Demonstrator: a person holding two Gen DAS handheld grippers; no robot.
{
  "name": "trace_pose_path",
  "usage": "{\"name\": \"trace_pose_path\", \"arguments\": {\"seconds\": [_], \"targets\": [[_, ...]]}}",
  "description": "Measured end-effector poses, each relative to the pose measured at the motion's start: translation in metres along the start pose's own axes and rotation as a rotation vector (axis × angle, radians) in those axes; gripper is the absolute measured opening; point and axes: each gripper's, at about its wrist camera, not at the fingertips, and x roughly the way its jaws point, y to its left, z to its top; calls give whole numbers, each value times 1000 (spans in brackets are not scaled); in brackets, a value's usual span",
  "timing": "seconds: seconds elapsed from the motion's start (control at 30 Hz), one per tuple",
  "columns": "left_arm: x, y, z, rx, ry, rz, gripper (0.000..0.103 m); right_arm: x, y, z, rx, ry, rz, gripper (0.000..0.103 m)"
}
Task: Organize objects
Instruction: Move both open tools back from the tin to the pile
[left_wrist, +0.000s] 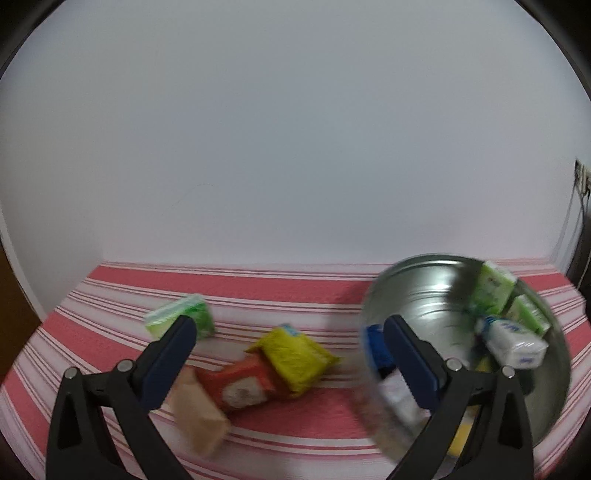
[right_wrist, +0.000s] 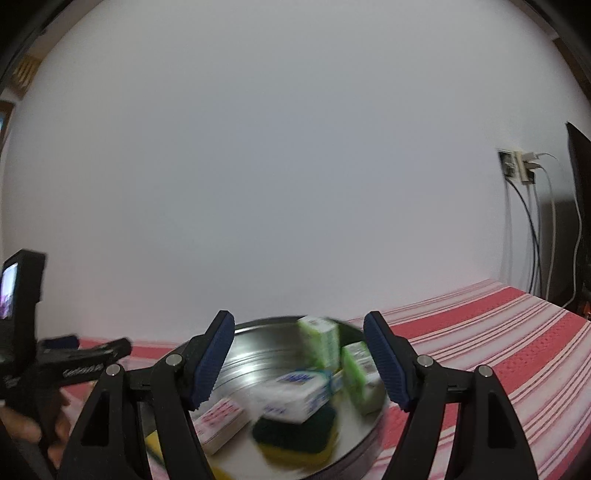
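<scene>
**Between picks: both grippers empty, loose packets still on the cloth**

Left wrist view, left to right. A green packet (left_wrist: 181, 319) lies far left on the striped cloth (left_wrist: 258, 288), partly behind the left finger. A tan packet (left_wrist: 197, 413), a red packet (left_wrist: 240, 384) and a yellow packet (left_wrist: 295, 360) lie in a touching cluster between the jaws of the left gripper (left_wrist: 290, 328), which stand at full spread with nothing held. The metal tin (left_wrist: 417, 291) sits at right, behind the right finger, and already contains several small boxes.

Right wrist view. The right gripper (right_wrist: 299, 358) is partly spread and empty, with the tin directly ahead.

Judgement: sorting into the tin is part done. The next move calls for the left gripper to descend onto one packet in the cluster, probably the yellow, and close without dragging its neighbours.
</scene>
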Motion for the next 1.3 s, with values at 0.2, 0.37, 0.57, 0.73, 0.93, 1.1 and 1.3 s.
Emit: {"name": "trace_pose_path", "arguments": {"seconds": [0.2, 0.37, 0.57, 0.73, 0.93, 1.1, 1.3], "targets": [[14, 42, -3, 4, 2, 76, 103, -10, 30, -8, 3, 5, 64, 75], [31, 74, -6, 4, 25, 117, 103, -11, 62, -15, -27, 37, 129, 75], [47, 128, -5, -45, 61, 186, 103, 0, 107, -26, -62, 110, 235, 75], [51, 162, -3, -91, 61, 218, 103, 16, 148, -38, -99, 218, 360, 75], [65, 192, -6, -166, 111, 248, 103, 50, 198, -56, -153, 420, 481, 75], [65, 206, -6, -208, 116, 236, 103, 88, 222, -79, -125, 620, 509, 74], [66, 215, -4, -211, 98, 247, 103, 119, 240, -99, -49, 778, 507, 74]]}}
